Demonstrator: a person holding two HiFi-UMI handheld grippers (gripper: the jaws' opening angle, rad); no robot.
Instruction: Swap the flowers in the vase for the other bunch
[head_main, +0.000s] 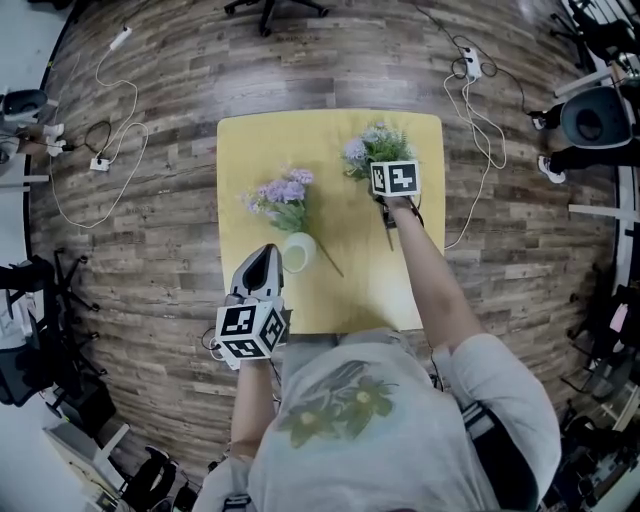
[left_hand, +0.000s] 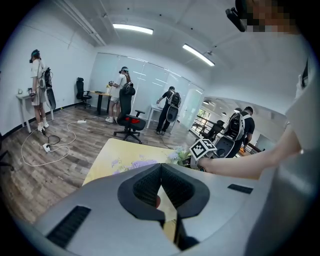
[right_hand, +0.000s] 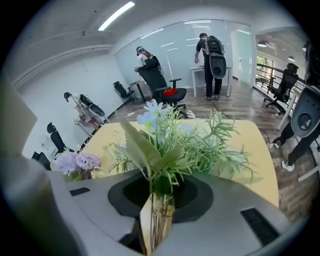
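Observation:
On the yellow table (head_main: 400, 290) the purple bunch (head_main: 283, 196) lies flat, its stem running past the right side of the small pale vase (head_main: 298, 252), whose mouth looks empty. My left gripper (head_main: 262, 262) hovers just near the vase's front left, jaws shut with nothing between them (left_hand: 161, 167). The green bunch with pale blue flowers (head_main: 372, 150) rests at the table's far right. My right gripper (head_main: 388, 185) is shut on its stems; the bundle (right_hand: 170, 145) stands between the pads (right_hand: 157, 200), and the purple bunch (right_hand: 75, 164) shows to the left.
The table is small, with edges close on every side. Cables and power strips (head_main: 105, 150) (head_main: 478, 100) trail over the wooden floor. An office chair (head_main: 270, 10) stands beyond the table. Several people (left_hand: 122, 92) work at desks in the background.

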